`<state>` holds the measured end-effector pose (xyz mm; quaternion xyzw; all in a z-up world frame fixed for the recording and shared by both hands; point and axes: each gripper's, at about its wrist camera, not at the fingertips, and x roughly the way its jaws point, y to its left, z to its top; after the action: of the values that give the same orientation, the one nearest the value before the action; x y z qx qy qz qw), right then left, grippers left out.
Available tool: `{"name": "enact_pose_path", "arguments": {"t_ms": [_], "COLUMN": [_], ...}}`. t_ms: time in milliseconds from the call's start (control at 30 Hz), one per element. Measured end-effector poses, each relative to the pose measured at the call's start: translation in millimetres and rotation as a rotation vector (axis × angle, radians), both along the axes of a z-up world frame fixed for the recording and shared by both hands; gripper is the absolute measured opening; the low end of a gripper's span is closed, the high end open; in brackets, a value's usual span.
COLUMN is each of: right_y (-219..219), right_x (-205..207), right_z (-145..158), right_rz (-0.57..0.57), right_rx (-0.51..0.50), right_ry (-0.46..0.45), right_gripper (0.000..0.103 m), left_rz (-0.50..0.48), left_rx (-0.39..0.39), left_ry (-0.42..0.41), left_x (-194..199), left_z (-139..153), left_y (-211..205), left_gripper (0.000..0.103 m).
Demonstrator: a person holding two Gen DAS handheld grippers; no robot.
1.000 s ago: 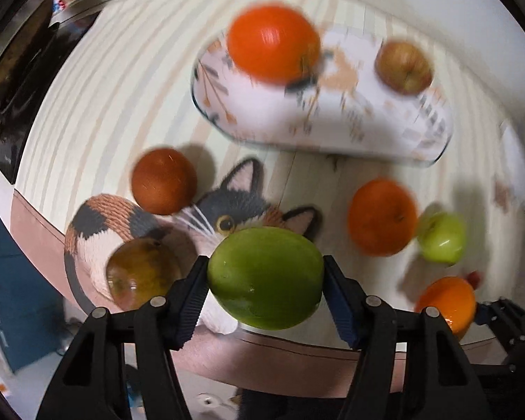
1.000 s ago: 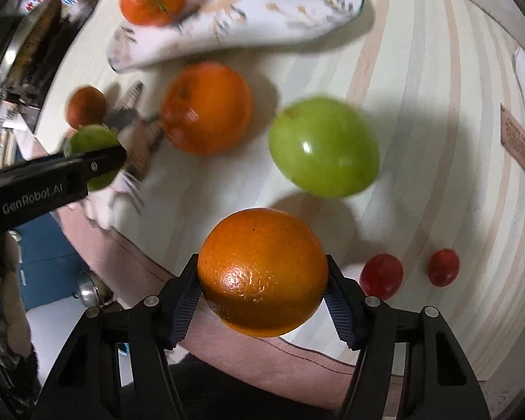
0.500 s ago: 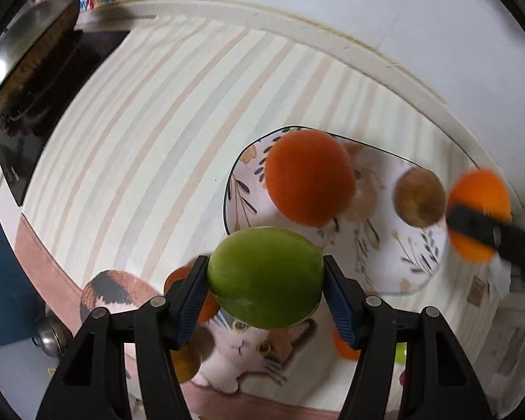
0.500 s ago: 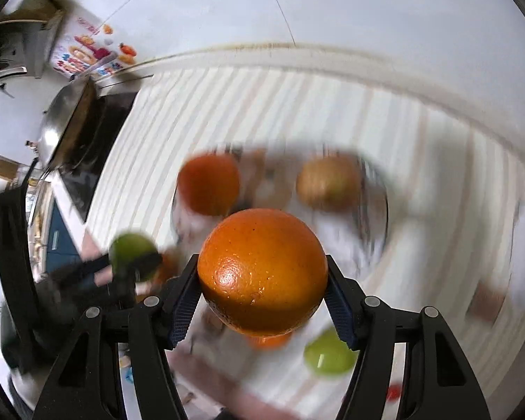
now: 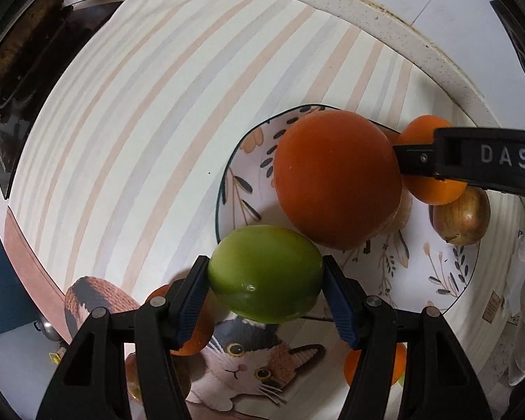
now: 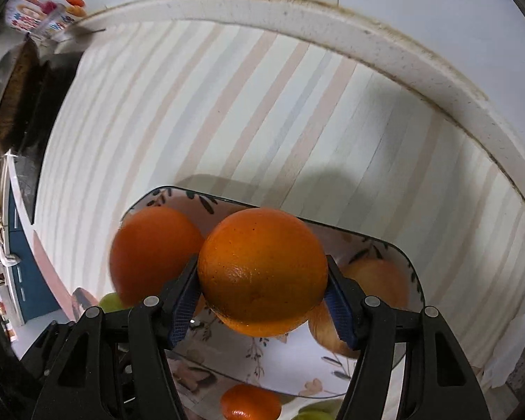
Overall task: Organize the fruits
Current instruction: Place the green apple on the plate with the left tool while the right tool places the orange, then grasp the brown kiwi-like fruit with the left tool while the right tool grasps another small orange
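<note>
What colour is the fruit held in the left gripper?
Green: a smooth round green fruit, clamped in the left gripper. Best seen in the left wrist view.

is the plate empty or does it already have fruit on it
Not empty. The plate already holds a big orange and a brownish apple; the green apple and second orange are each held in a claw.

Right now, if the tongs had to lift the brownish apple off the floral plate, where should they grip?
Probably across the brownish apple at its widest middle, from above. It lies tilted on the floral plate, close beside the big orange, so a side approach looks crowded.
</note>
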<state>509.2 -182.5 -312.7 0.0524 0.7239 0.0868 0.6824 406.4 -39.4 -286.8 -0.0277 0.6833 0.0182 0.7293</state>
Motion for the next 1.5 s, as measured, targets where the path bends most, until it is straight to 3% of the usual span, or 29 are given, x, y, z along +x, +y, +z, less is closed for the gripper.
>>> {"name": "enact_pose_path", "arguments": {"t_ms": [233, 367, 500, 633, 1133, 1500], "right_y": [0, -6, -18, -28, -38, -35], "right_x": [9, 9, 7, -3, -118, -196], "right_z": [-14, -11, 10, 38, 100, 159], "right_rz": [-0.005, -0.029, -0.046, -0.047, -0.046, -0.070], "right_rx": [-0.005, 0.019, 0.023, 0.005, -0.051, -0.045], "right_ry": [0.039, 0.027, -0.017, -0.081, -0.253, -0.383], "right_gripper": [0.069, 0.080, 0.088, 0.092, 0.092, 0.092], "left_rz": [-0.006, 0.004, 0.015, 0.020, -0.019, -0.064], "left_rx": [0.017, 0.005, -0.008, -0.005, 0.037, 0.008], "left_ry": [0.016, 0.012, -0.015, -0.043, -0.176, -0.297], "left_x": [8, 9, 7, 2, -55, -110], "left_z": [-6, 0, 14, 28, 92, 146], "left_y": [-5, -7, -5, -2, 10, -4], "left_gripper": [0.061, 0.068, 0.083, 0.085, 0.085, 0.085]}}
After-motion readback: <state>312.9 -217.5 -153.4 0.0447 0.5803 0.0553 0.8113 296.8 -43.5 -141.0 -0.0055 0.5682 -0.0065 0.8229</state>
